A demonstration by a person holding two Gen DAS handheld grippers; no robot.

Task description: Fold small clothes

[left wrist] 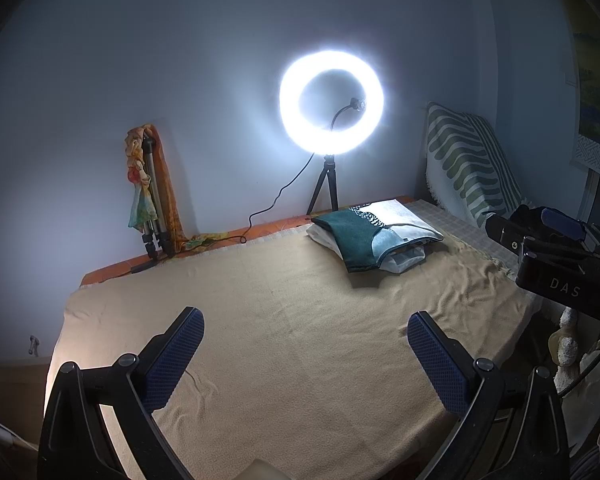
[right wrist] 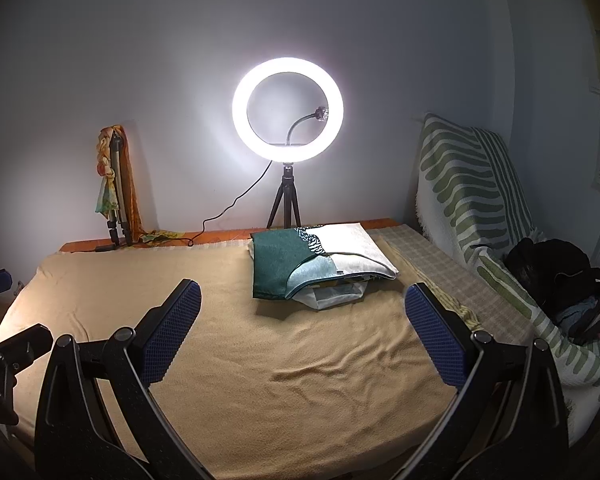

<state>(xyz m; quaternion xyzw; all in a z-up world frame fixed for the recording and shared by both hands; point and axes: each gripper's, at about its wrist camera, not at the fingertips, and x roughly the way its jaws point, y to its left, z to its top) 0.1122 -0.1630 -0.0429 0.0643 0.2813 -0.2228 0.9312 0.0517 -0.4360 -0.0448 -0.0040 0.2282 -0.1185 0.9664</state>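
Note:
A folded stack of small clothes, dark green, pale blue and white (left wrist: 374, 236), lies at the far right of a tan blanket (left wrist: 280, 320) that covers the table. It also shows in the right wrist view (right wrist: 320, 260). My left gripper (left wrist: 306, 334) is open and empty, held above the blanket's near middle. My right gripper (right wrist: 302, 306) is open and empty, just short of the stack. The right gripper's body shows at the right edge of the left wrist view (left wrist: 556, 252). A heap of dark, unfolded clothes (right wrist: 568, 292) lies on the striped cover at the right.
A lit ring light on a small tripod (right wrist: 287, 110) stands at the back edge, its cable trailing left. A folded tripod with a colourful scarf (right wrist: 114, 184) leans on the wall at back left. A green-striped cushion (right wrist: 468, 184) flanks the right side.

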